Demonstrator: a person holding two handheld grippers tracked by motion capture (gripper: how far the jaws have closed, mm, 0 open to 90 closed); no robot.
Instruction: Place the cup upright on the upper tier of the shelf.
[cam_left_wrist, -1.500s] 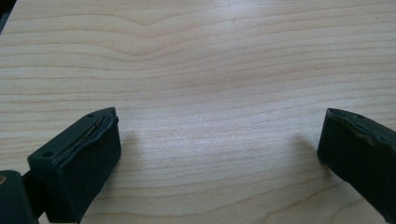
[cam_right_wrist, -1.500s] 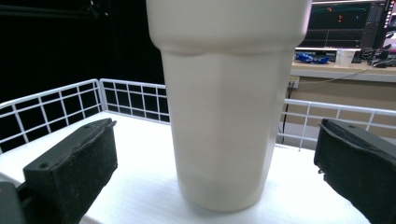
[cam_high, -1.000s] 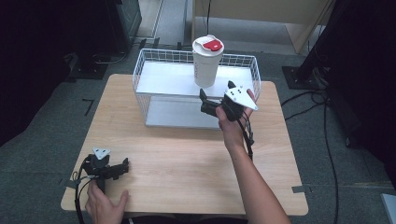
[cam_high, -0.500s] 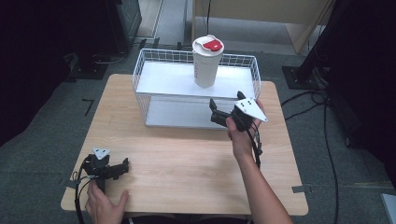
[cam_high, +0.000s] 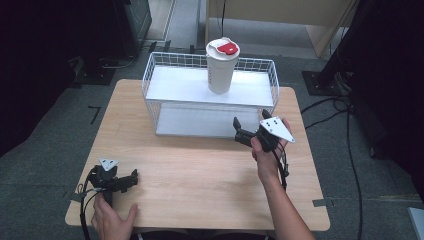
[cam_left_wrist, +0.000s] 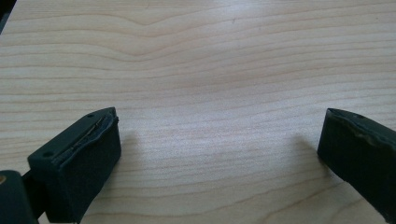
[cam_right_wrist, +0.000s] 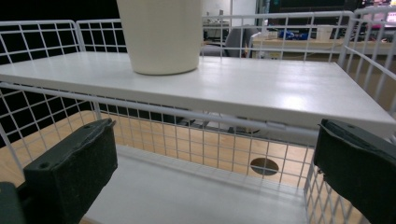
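While right tongs (cam_right_wrist: 215, 172) face shelf, high view shows cup lid (cam_high: 223, 48).

Overhead lighting, table (cam_high: 200, 170) bright, surroundings dark. Glare on white shelf (cam_right_wrist: 289, 100). Soft shadows; mild softness throughout.

No readable text, labels or numbers anywhere.

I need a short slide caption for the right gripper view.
Open right claw facing white wire rack, cream cup standing on its upper shelf.
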